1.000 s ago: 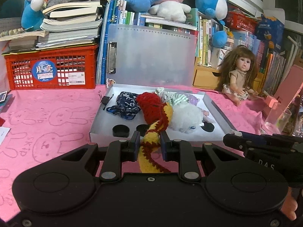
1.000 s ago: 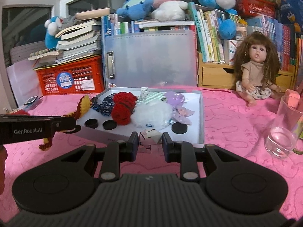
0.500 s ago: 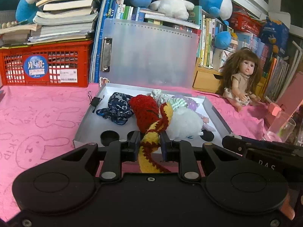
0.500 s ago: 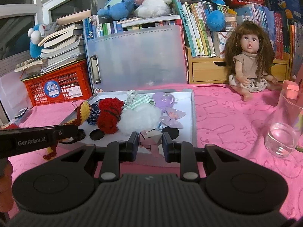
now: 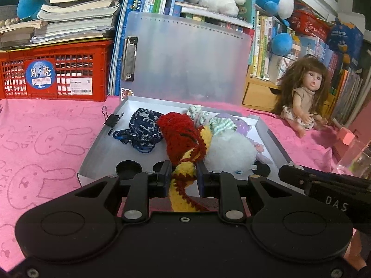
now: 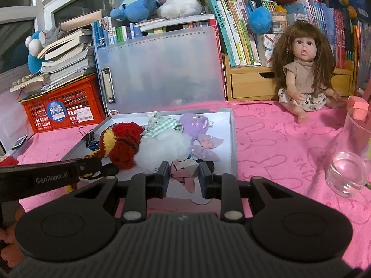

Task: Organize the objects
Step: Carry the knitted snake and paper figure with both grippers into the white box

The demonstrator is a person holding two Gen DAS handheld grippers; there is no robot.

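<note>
1. The left claw [image 5: 183, 177] is clamped on a yellow-and-red crocheted strip [image 5: 183, 173], carried over the near edge of the shallow white box [image 5: 97, 148] at twelve o'clock, likely for dropping in.
2. The right claw [image 6: 183, 177] pinches a pale pink paper-like piece [image 6: 185, 178], over the same box's near edge.
3. Soft toys already crowd the box on the pink-clothed counter [image 5: 46, 139].

Black left hand-held gripper [image 5: 183, 179], "GenRobot.AI" marking
</note>
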